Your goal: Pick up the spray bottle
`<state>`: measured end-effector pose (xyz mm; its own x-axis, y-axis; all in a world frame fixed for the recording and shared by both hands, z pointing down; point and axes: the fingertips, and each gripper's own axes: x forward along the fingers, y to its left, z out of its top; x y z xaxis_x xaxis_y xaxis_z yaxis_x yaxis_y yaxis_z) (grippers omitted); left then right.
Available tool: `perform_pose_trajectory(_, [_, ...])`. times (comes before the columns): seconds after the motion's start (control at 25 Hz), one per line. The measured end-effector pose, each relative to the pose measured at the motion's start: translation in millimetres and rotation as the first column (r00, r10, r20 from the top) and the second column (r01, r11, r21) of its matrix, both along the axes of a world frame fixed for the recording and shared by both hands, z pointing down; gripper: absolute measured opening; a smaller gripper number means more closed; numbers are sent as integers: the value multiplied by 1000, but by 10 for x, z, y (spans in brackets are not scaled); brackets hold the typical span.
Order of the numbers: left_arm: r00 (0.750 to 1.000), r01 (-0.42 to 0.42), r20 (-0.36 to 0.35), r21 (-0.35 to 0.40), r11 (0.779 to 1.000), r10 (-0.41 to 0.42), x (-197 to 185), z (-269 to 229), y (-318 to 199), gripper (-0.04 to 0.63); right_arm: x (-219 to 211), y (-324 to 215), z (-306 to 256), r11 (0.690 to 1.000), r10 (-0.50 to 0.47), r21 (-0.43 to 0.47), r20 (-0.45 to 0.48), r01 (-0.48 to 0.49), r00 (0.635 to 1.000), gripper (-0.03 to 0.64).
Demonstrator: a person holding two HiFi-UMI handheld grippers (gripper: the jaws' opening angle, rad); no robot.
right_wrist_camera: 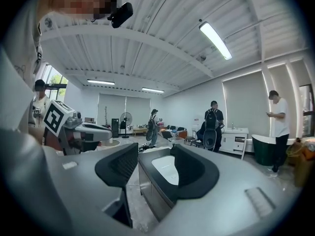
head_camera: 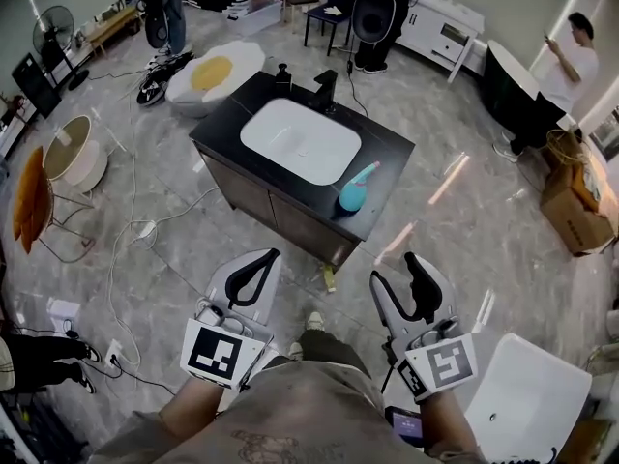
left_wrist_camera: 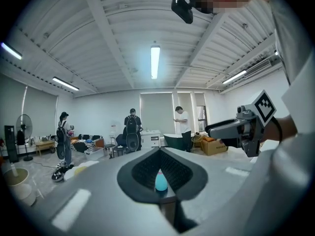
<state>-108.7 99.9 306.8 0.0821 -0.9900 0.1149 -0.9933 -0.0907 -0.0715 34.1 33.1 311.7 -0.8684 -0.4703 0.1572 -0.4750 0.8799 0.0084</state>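
A teal spray bottle (head_camera: 356, 191) with a pink nozzle lies on its side at the near right corner of the black vanity top (head_camera: 395, 158), beside the white sink (head_camera: 300, 140). Both grippers are held low in front of the vanity, well short of the bottle. My left gripper (head_camera: 272, 254) is shut on nothing, its tips touching. In the left gripper view the bottle (left_wrist_camera: 161, 181) shows through the hollow between the shut jaws of the left gripper (left_wrist_camera: 158, 150). My right gripper (head_camera: 394, 270) is open and empty. In the right gripper view the right gripper (right_wrist_camera: 155, 149) frames the vanity and sink (right_wrist_camera: 167, 168).
A black faucet (head_camera: 327, 87) and a soap dispenser (head_camera: 282, 73) stand at the vanity's far edge. Cables (head_camera: 131, 235) trail over the floor at left. A white basin (head_camera: 527, 402) sits at lower right, a cardboard box (head_camera: 578, 211) at far right. A person (head_camera: 571, 61) stands beyond.
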Motion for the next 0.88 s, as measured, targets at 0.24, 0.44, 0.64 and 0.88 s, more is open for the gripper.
perform_pose_trajectory(0.24, [1000,-19,7,-21,1000,19,-211,117,-422,0,-194,-440,125,1000,19,-13,-7,-19,1000,244])
perform_pose_trajectory(0.44, [1000,-23,2,-45,999,23,-400,208,-897,0,-383,-899,249,999,22,-32,-30,-23,999,241])
perform_pose_trajectory(0.64, [999,-41,5,-77,996,41,-540,329,-1435,0,-531,-1377,425,998,21,-64,-59,-24,998,241])
perform_pose_trajectory(0.88, [998,-63,2,-116,991,64,-632,479,-1999,0,-664,-1894,692,995,20,-98,-98,-29,995,242])
